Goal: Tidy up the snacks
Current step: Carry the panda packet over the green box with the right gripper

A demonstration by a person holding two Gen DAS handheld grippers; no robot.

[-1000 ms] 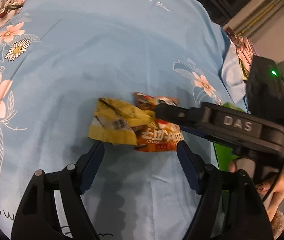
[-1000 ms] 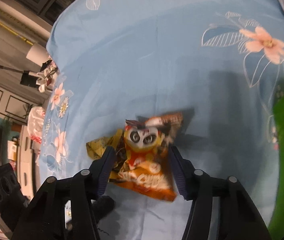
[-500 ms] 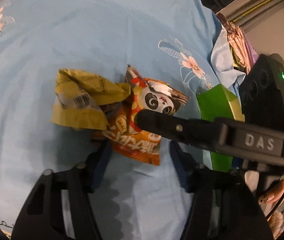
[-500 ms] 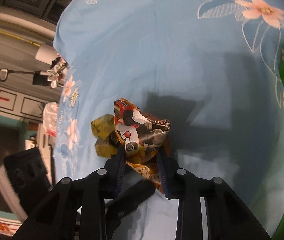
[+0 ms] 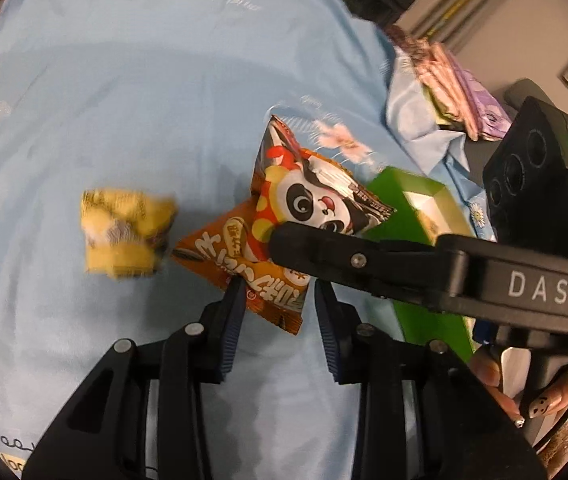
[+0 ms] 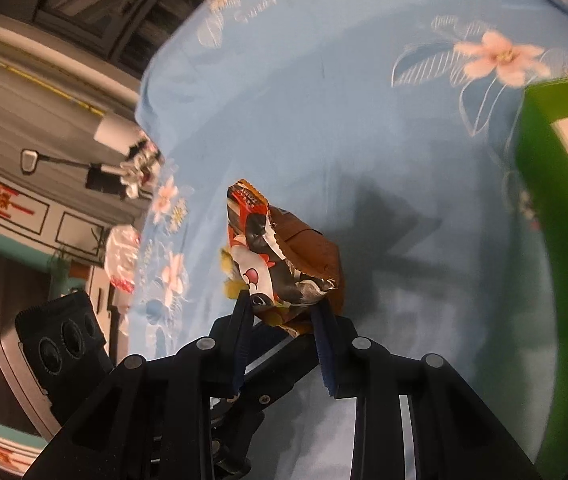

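Both my left tongs (image 5: 276,300) and right tongs (image 6: 284,312) pinched the crinkly orange panda-print snack packet (image 5: 284,220) above the pale-blue flowered cloth (image 5: 144,100) (left jaws closing), next needing a carry toward the green box (image 5: 416,208).

Right gripper (image 6: 284,312) clamps panda snack bag (image 6: 280,256), lifted above blue floral cloth (image 6: 324,100). Green box (image 6: 544,240) at right edge. Left gripper body (image 6: 60,356) lower left.

A light blue flowered cloth (image 5: 132,92) covers the surface; folded patterned fabric (image 5: 450,80) lies at its far edge.
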